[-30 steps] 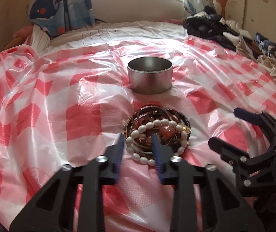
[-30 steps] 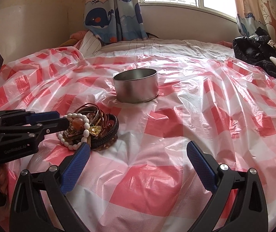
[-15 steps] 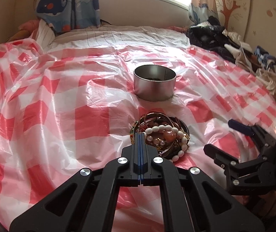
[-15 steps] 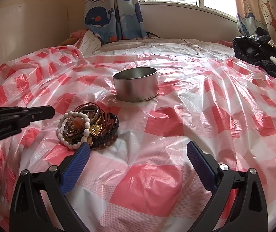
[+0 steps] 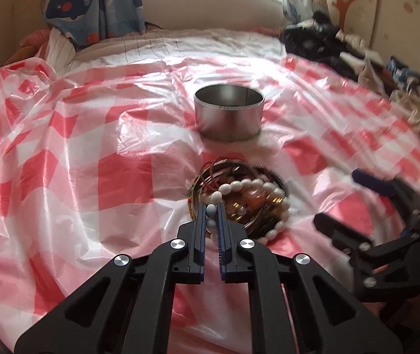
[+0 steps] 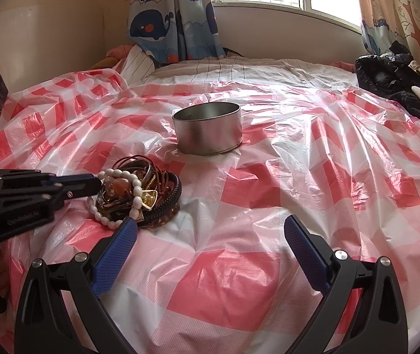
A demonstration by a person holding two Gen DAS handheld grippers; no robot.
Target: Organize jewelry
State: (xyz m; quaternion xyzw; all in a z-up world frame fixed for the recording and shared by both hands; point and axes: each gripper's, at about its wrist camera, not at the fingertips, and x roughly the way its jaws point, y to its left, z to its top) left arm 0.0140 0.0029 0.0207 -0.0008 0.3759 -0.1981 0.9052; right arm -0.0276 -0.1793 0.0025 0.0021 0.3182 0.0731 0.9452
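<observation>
Right wrist view: pale lettering on the left gripper (image 6: 93,183) body is too blurred to read. Its jaws are clenched on the white bead bracelet (image 5: 240,184), a bead pinched between them, at the 9 o'clock edge of the jewelry pile (image 6: 148,194). The right gripper (image 6: 210,225) has its jaws spread wide, grasping nothing, its left pad at the pile's near edge. The metal tin (image 6: 208,131) stands at 12 o'clock beyond the pile on the checked plastic sheet (image 6: 268,188) covering the bed.
</observation>
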